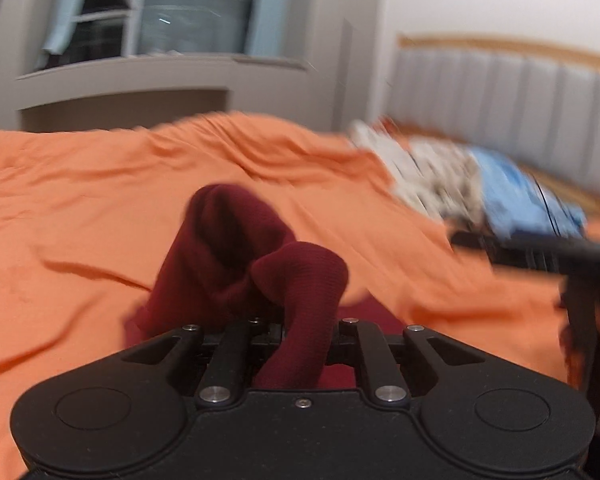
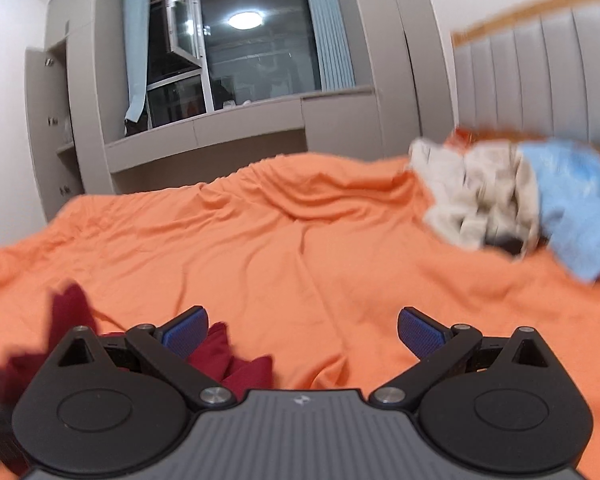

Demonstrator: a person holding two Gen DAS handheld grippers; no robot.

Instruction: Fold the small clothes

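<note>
A dark red knit garment (image 1: pixel 256 264) bunches up between the jaws of my left gripper (image 1: pixel 296 336), which is shut on it above the orange bed sheet (image 1: pixel 100 208); the fingertips are hidden by the cloth. In the right wrist view the same dark red garment (image 2: pixel 236 364) lies low at the left, beside my right gripper (image 2: pixel 302 334). That gripper is open, and its blue pads (image 2: pixel 420 330) stand wide apart with only sheet between them. At the right edge of the left wrist view, the blurred black right gripper (image 1: pixel 540 254) shows.
A heap of small clothes, white patterned (image 2: pixel 476 200) and light blue (image 2: pixel 576 216), lies at the right by the grey padded headboard (image 2: pixel 540 80). Beyond the bed stand a window (image 2: pixel 236 48) and grey built-in cabinets (image 2: pixel 60 120). The orange sheet (image 2: pixel 300 240) is wrinkled.
</note>
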